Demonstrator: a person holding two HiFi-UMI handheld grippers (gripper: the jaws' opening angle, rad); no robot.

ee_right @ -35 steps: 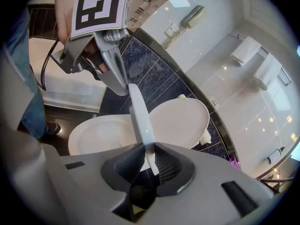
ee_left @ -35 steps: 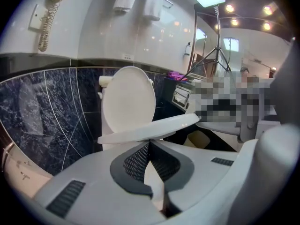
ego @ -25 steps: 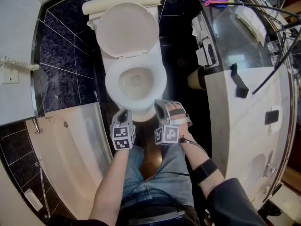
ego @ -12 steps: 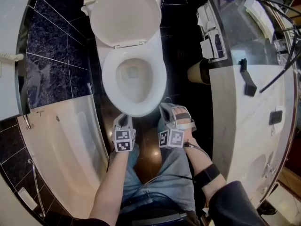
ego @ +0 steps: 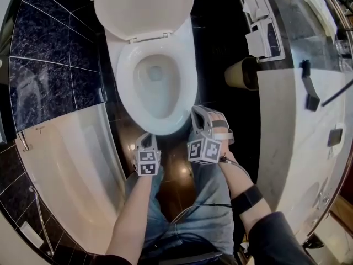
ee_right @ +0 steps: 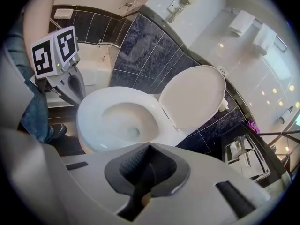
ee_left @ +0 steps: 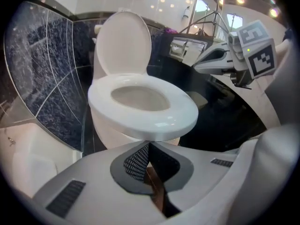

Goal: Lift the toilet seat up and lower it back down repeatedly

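Both hand-held tools hover low at the toilet's front. The left gripper [ego: 145, 138], jaws pressed together and empty, sits at seven o'clock of the bowl. The right gripper [ego: 197, 114], likewise closed on nothing, sits at five o'clock. The toilet seat [ego: 186, 87] lies flat on the bowl, and the lid [ego: 140, 7] stands raised at twelve o'clock. Closed tips hooking the glossy rim could slip, likely letting the seat slam down.

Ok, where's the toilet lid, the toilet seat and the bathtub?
Toilet lid [ego: 138, 7]: head view, middle of the raised lid.
Toilet seat [ee_left: 159, 125]: left gripper view, front edge of the lowered ring.
Bathtub [ego: 71, 164]: head view, bare inside wall.
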